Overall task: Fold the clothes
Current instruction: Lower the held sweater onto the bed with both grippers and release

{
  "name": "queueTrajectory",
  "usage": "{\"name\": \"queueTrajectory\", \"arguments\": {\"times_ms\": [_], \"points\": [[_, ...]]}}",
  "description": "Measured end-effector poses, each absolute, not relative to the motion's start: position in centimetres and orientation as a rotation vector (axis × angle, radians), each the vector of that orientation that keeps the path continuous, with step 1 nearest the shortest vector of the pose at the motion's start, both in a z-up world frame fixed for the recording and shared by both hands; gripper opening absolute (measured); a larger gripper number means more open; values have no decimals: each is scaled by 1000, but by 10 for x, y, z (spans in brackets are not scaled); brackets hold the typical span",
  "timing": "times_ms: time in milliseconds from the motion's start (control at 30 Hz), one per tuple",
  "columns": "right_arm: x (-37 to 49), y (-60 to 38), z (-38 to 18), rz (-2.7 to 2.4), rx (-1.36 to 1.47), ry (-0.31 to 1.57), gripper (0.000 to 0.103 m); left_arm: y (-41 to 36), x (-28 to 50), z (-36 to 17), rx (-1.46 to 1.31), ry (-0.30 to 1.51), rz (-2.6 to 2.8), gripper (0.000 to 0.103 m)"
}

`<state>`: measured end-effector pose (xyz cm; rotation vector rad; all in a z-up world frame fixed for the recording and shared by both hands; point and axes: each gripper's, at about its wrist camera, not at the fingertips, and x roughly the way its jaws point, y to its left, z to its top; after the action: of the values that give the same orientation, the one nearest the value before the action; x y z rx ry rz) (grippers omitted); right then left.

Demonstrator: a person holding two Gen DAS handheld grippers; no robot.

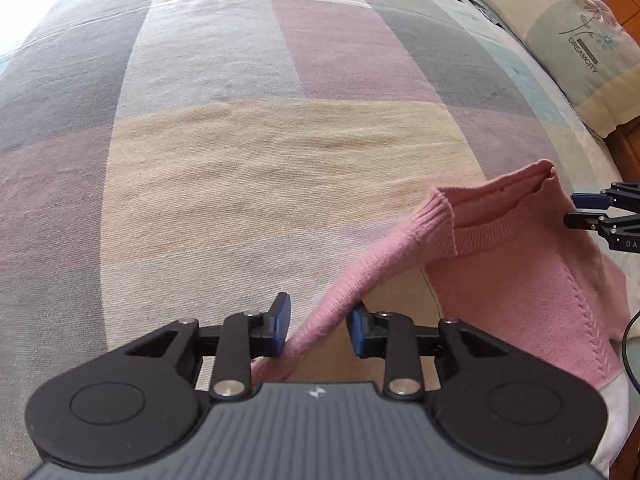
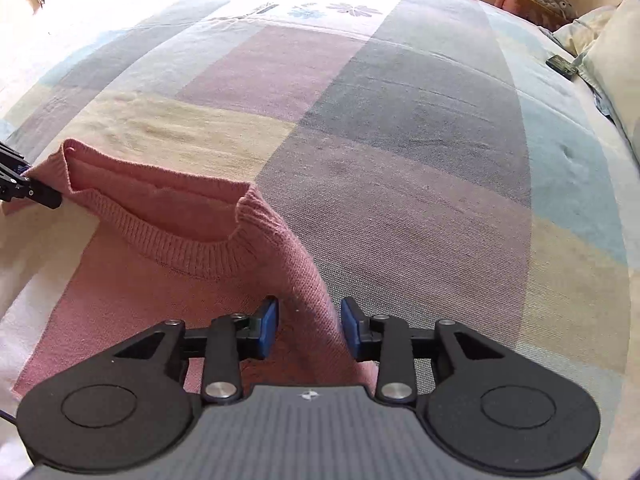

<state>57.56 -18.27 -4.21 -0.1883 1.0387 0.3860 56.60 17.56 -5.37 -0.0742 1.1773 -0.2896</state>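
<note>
- Pink sweater [image 2: 132, 280] lies on the bed [image 2: 400, 152], shoulders raised.
- Left gripper [image 1: 318, 326] and right gripper [image 2: 308, 326]: jaws wide, each astride a shoulder ridge, not pinching.
- Judged: grasp or release at shoulders; can't tell which.
- Pillow [image 1: 560, 40] and small dark object [image 2: 562, 65] well apart; nothing obstructs.

One pink sweater [image 1: 520, 280], two tongs [image 1: 318, 326] [image 2: 308, 328], one pillow [image 1: 560, 32], one bedspread [image 1: 240, 140].

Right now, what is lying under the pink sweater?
Under the pink sweater lies the patchwork bedspread; cream cloth shows beside its edges. Whatever sits directly beneath its body is covered, so I cannot tell.
</note>
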Motion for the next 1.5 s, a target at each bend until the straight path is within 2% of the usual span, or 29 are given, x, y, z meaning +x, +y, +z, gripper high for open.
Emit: {"name": "queueTrajectory", "arguments": {"times_ms": [33,67,100,433,867,1167,1200,1233,1300,1500], "points": [[568,-189,-35,375,-173,1024,54,184,554,-46,-83,1162,-261,39],[560,-195,-30,364,-160,1015,57,191,544,-41,-91,1152,-235,43],[552,-202,-26,356,-147,1011,59,198,534,-37,-94,1141,-208,43],[500,-242,-29,280,-53,1123,59,244,451,-56,-239,1269,-31,41],[506,-352,-37,109,-34,1188,59,176,430,-52,-117,1280,-198,42],[507,-344,-73,314,-225,1221,56,124,450,-53,-36,1299,-304,42],[506,-344,-73,322,-195,1229,46,120,453,-53,-31,1300,-311,42],[506,-345,-71,342,-159,1242,27,116,455,-54,-26,1300,-317,42],[500,-339,-69,377,-192,1248,12,109,461,-53,-16,1302,-324,42],[510,-342,-60,276,-235,1185,10,98,475,-46,30,1281,-332,42]]}}
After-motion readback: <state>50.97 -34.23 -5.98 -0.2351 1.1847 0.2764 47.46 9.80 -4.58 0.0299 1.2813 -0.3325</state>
